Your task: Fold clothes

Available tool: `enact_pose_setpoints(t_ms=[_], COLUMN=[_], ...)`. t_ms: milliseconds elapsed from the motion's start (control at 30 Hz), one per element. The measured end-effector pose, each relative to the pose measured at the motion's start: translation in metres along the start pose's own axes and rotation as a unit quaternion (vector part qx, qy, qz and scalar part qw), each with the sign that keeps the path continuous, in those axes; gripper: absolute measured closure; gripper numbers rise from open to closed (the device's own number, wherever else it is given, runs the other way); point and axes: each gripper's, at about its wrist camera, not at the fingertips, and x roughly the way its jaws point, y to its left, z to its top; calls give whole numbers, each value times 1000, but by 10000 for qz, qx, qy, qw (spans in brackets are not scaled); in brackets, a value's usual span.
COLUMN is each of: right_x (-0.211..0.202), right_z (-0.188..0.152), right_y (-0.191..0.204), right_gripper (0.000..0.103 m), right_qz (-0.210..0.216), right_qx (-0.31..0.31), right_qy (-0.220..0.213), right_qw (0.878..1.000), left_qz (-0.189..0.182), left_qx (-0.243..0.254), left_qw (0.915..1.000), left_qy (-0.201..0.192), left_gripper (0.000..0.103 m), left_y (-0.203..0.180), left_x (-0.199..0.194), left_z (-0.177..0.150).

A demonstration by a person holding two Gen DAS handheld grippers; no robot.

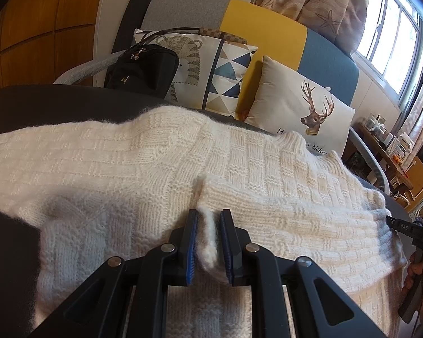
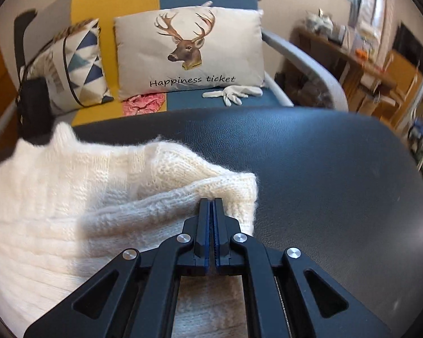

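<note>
Your left gripper (image 1: 209, 219) pinches a raised fold of the cream knit sweater (image 1: 127, 157), which lies spread on the dark table (image 2: 310, 152). Your right gripper (image 2: 212, 205) is fully closed over the sweater's ribbed edge; a grip isn't clear.

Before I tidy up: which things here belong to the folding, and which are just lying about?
Folding: cream knitted sweater, left gripper, right gripper, black padded surface.
Lying about: deer-print cushion, triangle-pattern cushion, black zipped bag, white glove.
</note>
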Motion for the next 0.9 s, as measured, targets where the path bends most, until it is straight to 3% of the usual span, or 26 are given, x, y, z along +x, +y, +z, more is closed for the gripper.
enact_pose_setpoints(t_ms=[67,233,300,467,700,900], right_x=[-2,-38,-44,-38,-33,-34], right_z=[1,-18,-29,-48,-53,-57], right_y=[3,2,8,15,18,16], right_gripper=[101,101,101,101,101,101], right_qz=[-24,418,481,376,278,280], right_qx=[-83,83,-23,-149,-246,-453], right_qy=[-30,-364,-315,-120,-313,-228], right_qw=[10000,9984,9983,9991,9988,9983], left_qz=[4,25,23,29,27,-39], left_qx=[2,23,21,29,33,-42], left_qw=[10000,10000,10000,10000,10000,10000], left_qy=[-1,-2,0,6,10,54], left_gripper=[86,86,86,86,86,86], left_y=[-1,-2,-1,-1,0,4], left_x=[0,0,0,0,1,-2], left_z=[0,0,0,1,1,0])
